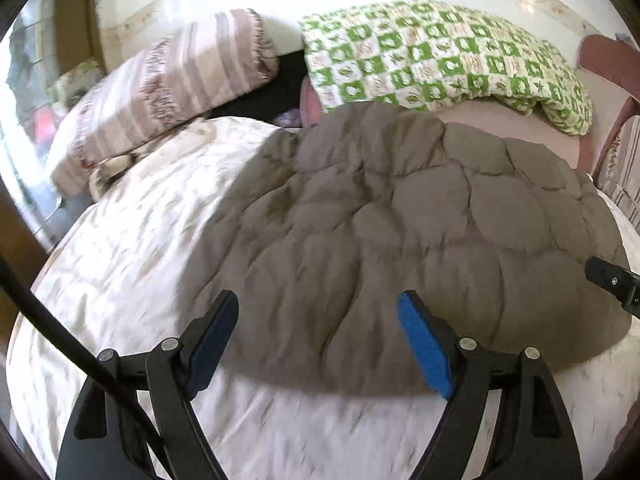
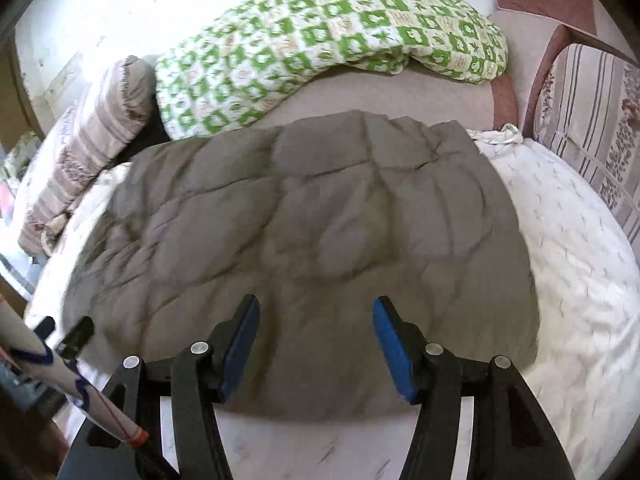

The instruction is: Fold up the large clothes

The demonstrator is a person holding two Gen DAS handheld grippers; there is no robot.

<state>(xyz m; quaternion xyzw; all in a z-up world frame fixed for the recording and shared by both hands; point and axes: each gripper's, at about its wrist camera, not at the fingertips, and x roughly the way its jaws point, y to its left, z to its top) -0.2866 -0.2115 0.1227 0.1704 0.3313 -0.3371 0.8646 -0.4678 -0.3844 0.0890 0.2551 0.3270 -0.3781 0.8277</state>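
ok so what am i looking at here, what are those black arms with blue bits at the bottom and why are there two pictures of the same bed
No robot here: a person holds one hand tool in each hand, a pair of black tongs with blue pads. A small wide-angle camera sits on each tool and looks forward along its two fingers, so the edges bend. One picture comes from the left tongs, the other from the right tongs.

On the bed's white sheet lies a puffy grey-brown quilted garment, the thing to fold. Behind it are a striped pillow and a green checked quilt.

Both tongs are open above the garment's near edge. Nothing is held.
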